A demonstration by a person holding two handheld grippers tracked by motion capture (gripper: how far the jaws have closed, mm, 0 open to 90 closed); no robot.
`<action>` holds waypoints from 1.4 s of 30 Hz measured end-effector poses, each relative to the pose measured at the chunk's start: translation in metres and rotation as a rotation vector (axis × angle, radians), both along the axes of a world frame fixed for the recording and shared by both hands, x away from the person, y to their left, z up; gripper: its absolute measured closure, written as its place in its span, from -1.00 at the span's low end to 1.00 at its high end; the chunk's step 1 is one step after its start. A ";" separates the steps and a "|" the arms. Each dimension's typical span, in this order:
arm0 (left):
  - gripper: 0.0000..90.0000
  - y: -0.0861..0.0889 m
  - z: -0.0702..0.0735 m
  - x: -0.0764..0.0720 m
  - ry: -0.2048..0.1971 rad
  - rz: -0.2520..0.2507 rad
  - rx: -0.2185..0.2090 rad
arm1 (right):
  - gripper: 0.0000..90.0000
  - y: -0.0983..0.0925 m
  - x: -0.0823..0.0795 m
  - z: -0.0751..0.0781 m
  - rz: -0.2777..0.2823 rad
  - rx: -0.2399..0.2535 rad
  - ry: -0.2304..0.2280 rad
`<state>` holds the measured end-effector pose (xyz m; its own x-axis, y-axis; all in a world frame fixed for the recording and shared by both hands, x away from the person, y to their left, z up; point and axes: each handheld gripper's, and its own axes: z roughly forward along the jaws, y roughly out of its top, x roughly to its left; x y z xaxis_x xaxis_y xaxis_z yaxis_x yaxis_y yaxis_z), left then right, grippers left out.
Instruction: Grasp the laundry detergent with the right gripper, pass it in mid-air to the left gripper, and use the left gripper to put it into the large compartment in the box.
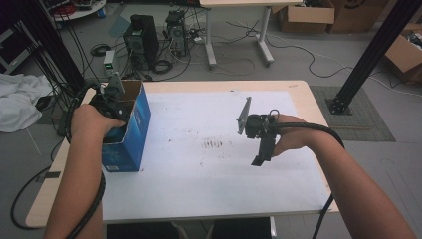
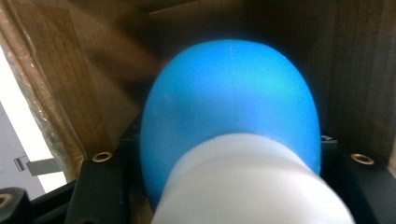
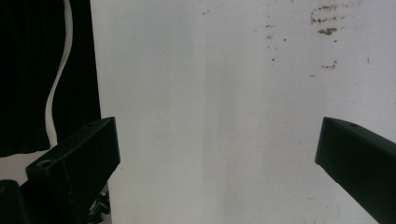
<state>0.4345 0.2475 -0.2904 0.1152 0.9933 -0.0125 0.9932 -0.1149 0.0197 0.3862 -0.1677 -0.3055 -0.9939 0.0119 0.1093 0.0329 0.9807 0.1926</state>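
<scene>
- The left gripper was lowered into the open top of a blue carton that stood upright near the left edge of the bench.
- In the left gripper view, its jaws were closed on a blue rounded object with a white ribbed cap; the object sat between the jaws inside the carton's brown walls.
- What the blue rounded object was could not be determined; it lay too close to the lens and was blurred, and its lower part was cut off by the cap.
- In the high view, the carton's walls and the person's left hand concealed the object and the left jaws.
- The right gripper was held above the white sheet right of the bench centre, well apart from the carton.
- In the right gripper view, its jaws stood wide apart with nothing between them; the sheet lay bare beneath them.
- Small brown marks lay on the sheet between the carton and the right gripper.
- Nothing on the bench stood between the two grippers.
- Beyond the far edge of the bench, the floor carried computer towers, loose cables and cardboard boxes.
- A white cloth lay off the left edge, partly cut off by the frame.
</scene>
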 end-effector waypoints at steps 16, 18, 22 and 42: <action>-0.32 0.000 0.011 -0.004 -0.003 0.012 0.004 | -1.00 0.001 -0.002 0.000 0.007 0.005 0.001; -0.32 0.000 0.014 -0.005 -0.004 0.009 0.007 | -1.00 0.000 -0.002 0.001 0.007 0.007 -0.001; -0.37 -0.002 0.024 -0.006 -0.018 0.009 0.017 | -1.00 -0.001 -0.003 0.002 0.004 0.010 -0.001; -0.63 -0.014 0.058 -0.011 -0.022 -0.024 0.062 | -1.00 0.001 -0.004 0.002 0.011 0.011 0.002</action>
